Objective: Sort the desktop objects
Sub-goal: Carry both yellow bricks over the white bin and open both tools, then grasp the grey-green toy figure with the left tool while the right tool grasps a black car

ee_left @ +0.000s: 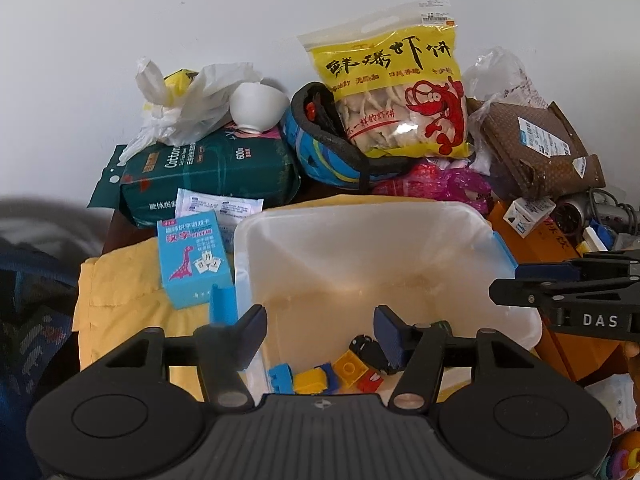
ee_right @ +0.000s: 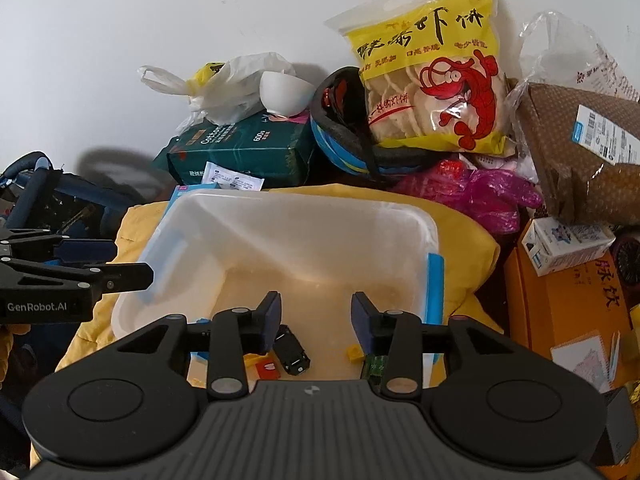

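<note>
At the bottom centre of both wrist views sits a translucent bin, and both grippers hang over its near end. The left gripper has its fingers spread wide with nothing between them; the right gripper is likewise spread and empty.

Already in the bin, low in the frame, lie small toys: a yellow brick, a blue brick, a red piece and a black toy car. The car lies just below and between the right fingers, its long axis running from upper left to lower right of the right view.

What is left to sort lies outside the bin. The blue card box stands just left of the bin's rim in the left view, up and left of the left fingers, its long axis roughly upright in the frame. It is nearer the left gripper, so I judge that hand the likelier one for it. A milk carton lies at the right, on an orange box, nearer the right gripper.
</note>
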A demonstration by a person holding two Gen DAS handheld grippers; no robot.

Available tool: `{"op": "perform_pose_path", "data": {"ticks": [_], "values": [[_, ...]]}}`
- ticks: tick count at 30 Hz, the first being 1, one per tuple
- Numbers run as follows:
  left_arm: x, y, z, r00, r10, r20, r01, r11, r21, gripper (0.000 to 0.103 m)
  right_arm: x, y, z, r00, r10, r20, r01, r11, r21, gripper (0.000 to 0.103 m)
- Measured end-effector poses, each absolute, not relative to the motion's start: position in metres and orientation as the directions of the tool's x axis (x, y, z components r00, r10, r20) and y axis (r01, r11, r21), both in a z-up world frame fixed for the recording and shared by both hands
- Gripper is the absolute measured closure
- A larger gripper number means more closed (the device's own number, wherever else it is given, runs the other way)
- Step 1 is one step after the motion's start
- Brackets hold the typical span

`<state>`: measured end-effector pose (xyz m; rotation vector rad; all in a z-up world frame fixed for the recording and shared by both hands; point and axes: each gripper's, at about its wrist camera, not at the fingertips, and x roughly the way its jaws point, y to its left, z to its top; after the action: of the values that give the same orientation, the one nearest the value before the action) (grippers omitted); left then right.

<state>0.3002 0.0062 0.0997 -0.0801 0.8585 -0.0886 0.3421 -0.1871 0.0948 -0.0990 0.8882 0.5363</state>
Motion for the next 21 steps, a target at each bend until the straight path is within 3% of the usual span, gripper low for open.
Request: {"op": "perform_pose_path", "data": {"ticks": [6,9,13,21], "values": [[0.266,0.009,0.083,0.672,-0.124,-0.73,0.057,0.992,-0.116,0.04,0.315,-0.194,0.088,0.515,0.445,-0.732,-0.508,0.847,0.157,0.055],[0.23,0.009,0.071,0.719,-0.121,-0.685,0.078,0.993,-0.093,0.04,0.284,-0.198,0.08,0.541,0.453,-0.708,-0.537,0.834,0.123,0.048],[0.169,0.005,0.045,0.77,-0.137,-0.623,0.119,0.99,-0.072,0.04,0.226,-0.203,0.058,0.56,0.476,-0.678,-0.596,0.8,0.069,0.046],[0.082,-0.002,-0.019,0.743,-0.122,-0.658,0.108,0.992,-0.062,0.039,0.116,-0.219,-0.011,0.514,0.486,-0.707,-0.608,0.788,0.099,0.044]]}}
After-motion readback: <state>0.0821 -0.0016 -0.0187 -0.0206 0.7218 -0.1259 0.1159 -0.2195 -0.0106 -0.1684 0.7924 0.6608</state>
